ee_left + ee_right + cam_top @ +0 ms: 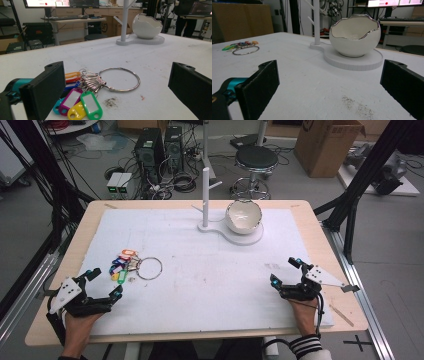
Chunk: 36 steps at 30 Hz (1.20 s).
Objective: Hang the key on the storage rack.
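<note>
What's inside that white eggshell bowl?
The bowl looks empty: bare white inner wall shows in the high view. Its rim hides the bottom, so something small there can't be ruled out.

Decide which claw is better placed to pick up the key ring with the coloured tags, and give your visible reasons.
Left. The left claw stands open right beside the key ring, the tags just ahead of its jaws. The right claw rests across the table, far from it.

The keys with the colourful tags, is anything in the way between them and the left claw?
No. The left gripper is open and points at the keys, which lie just ahead of it on the white mat. Nothing visible lies between them.
</note>
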Tool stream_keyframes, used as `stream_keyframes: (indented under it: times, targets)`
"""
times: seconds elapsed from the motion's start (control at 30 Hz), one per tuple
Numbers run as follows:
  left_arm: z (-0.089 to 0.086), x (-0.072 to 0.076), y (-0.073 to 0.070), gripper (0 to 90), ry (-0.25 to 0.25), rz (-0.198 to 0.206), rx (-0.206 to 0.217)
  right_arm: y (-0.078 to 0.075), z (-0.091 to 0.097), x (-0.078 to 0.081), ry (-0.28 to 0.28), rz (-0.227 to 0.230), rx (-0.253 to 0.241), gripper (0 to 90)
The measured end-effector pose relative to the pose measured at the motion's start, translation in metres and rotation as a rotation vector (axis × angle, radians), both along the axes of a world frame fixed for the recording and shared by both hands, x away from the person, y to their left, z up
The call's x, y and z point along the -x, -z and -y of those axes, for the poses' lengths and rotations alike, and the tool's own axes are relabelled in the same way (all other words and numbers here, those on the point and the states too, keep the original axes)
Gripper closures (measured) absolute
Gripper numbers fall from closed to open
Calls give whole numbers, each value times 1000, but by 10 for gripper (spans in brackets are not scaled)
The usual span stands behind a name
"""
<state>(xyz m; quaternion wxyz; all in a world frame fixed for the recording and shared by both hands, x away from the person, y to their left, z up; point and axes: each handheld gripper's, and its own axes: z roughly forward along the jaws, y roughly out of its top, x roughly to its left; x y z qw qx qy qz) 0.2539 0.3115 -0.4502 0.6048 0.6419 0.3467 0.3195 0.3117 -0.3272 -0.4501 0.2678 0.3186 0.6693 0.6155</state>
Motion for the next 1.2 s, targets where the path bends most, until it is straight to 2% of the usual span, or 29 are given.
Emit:
stream_keyframes:
  times: [0.43, 0.5, 0.6, 0.63, 0.67, 0.77, 0.9, 0.97, 1.07, 1.2]
  targets:
    - [-1, -1, 0, 17, -2, -7, 10, 0, 0, 0, 0, -7, -8, 17]
    - [-1, -1, -1, 17, 0, -14, 6, 0, 0, 0, -1, -6, -8, 17]
    - [0, -2, -5, 17, 1, -20, -21, 0, 0, 0, 0, -7, -8, 17]
    - [0, -2, -7, 17, 3, -18, -7, 0, 0, 0, 0, -7, -8, 17]
    - [0, -2, -11, 17, 6, -17, 3, 0, 0, 0, 0, -7, -7, 17]
    - [1, -3, -22, 17, 19, -18, -9, 0, 0, 0, 0, -7, -9, 17]
    - [5, -10, -45, 17, 45, -45, -51, 0, 0, 0, -1, -6, -6, 17]
    - [9, -15, -60, 17, 63, -71, -71, 0, 0, 0, -1, -7, -9, 17]
    - [16, -25, -81, 17, 100, -115, -138, 0, 0, 0, -1, -8, -9, 17]
    - [27, -39, -102, 17, 157, -170, -188, 0, 0, 0, 0, -6, -6, 17]
